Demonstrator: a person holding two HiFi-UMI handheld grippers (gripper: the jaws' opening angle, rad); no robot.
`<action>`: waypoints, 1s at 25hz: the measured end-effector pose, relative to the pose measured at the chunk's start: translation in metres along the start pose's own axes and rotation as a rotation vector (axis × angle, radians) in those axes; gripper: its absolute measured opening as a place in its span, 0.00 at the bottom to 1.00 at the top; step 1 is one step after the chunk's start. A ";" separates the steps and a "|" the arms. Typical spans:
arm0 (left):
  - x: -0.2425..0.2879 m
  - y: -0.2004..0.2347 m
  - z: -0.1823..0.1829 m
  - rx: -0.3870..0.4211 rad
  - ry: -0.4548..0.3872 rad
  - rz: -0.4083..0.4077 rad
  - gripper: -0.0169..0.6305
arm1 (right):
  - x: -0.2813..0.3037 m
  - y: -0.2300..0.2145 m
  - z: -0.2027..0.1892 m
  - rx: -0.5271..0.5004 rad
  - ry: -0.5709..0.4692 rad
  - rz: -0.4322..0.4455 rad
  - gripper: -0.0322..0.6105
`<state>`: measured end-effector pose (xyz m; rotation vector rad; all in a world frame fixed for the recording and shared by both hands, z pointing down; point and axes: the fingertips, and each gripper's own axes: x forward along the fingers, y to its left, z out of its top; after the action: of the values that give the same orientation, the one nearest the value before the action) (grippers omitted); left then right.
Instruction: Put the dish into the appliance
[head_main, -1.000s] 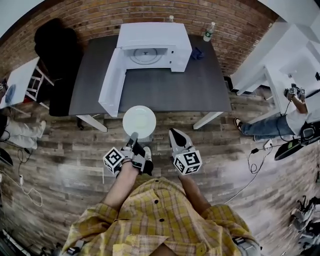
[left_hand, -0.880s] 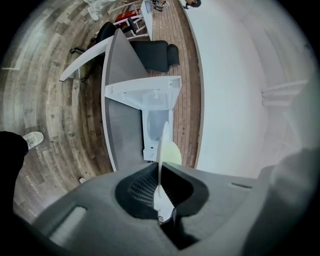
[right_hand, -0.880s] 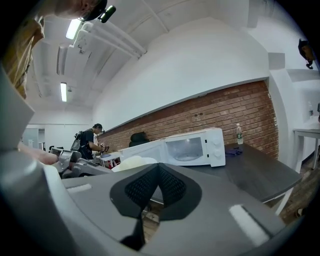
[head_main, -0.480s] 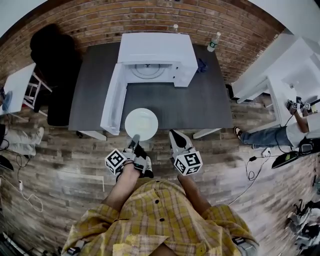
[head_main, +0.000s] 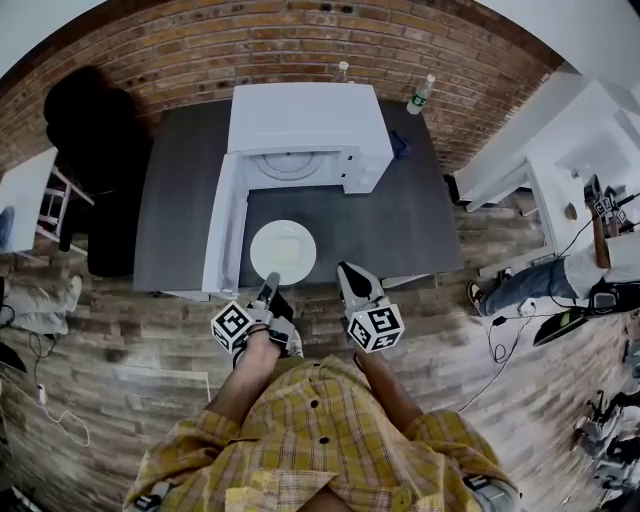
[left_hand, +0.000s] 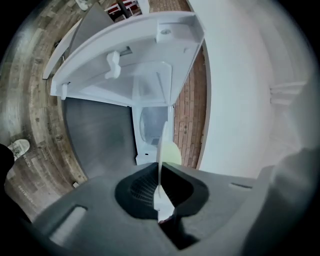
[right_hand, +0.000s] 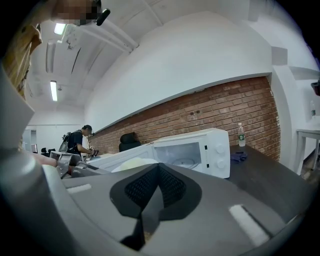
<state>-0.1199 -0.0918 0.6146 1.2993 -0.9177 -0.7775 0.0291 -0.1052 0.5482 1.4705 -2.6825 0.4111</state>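
Observation:
The white microwave stands at the back of the dark table, its door swung open to the left and the turntable showing inside. My left gripper is shut on the near rim of a white plate, which hangs flat over the table's front part, right of the door. In the left gripper view the plate shows edge-on between the pads, with the open cavity beyond it. My right gripper stays beside it over the table's front edge, shut with nothing in it; its view shows the microwave ahead.
A water bottle and a blue cloth sit right of the microwave; another bottle stands behind it. A black chair is at the table's left. White tables, a person and floor cables are to the right.
Both grippers and the plate have come forward toward the table: the plate was over the floor before the table's edge and now hangs over the tabletop, closer to the microwave.

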 end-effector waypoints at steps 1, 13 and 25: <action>0.004 0.000 0.001 0.005 0.005 0.001 0.04 | 0.003 -0.002 0.001 0.008 0.000 -0.002 0.06; 0.039 -0.004 0.009 -0.018 0.036 0.000 0.04 | 0.034 -0.016 0.008 0.027 0.004 -0.016 0.06; 0.098 0.002 0.015 -0.028 -0.011 0.004 0.04 | 0.067 -0.061 0.018 0.019 0.006 0.027 0.06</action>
<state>-0.0899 -0.1852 0.6289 1.2694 -0.9150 -0.7927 0.0446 -0.1961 0.5552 1.4367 -2.7040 0.4433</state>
